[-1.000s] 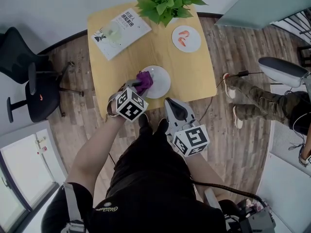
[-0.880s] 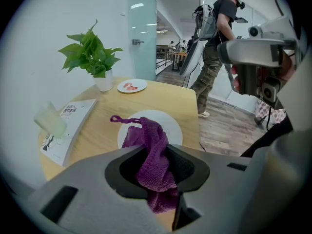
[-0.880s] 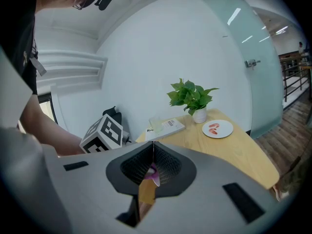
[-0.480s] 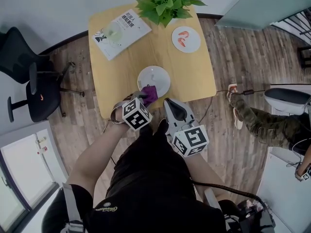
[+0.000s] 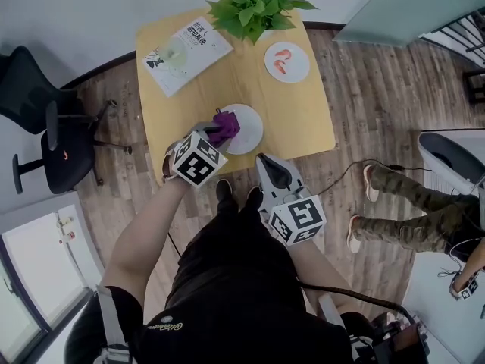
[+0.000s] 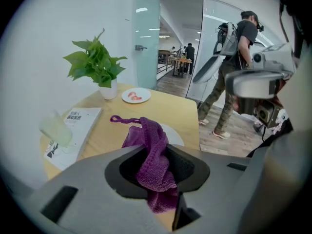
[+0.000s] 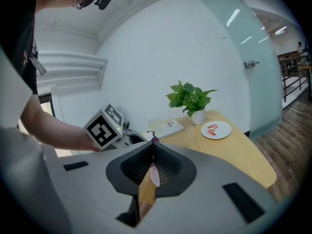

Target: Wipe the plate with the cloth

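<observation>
A white plate (image 5: 248,130) lies on the wooden table (image 5: 303,116), close to its near edge. My left gripper (image 5: 215,133) is shut on a purple knitted cloth (image 5: 225,126), which rests over the plate's left part. In the left gripper view the cloth (image 6: 152,152) hangs bunched between the jaws, and the plate (image 6: 174,133) shows behind it. My right gripper (image 5: 263,158) hovers off the table's near edge, to the right of the left one and away from the plate. Its jaws stand shut with nothing in them (image 7: 152,152).
At the back of the table are an open book (image 5: 187,50), a potted plant (image 5: 254,6) and a small plate with shrimp (image 5: 287,61). A black office chair (image 5: 45,127) stands to the left. A person's legs (image 5: 402,203) cross the floor on the right.
My left gripper drew the cloth back toward the plate's near edge, then pushed it forward onto the plate again. The person on the right has walked on. My right gripper stayed put.
</observation>
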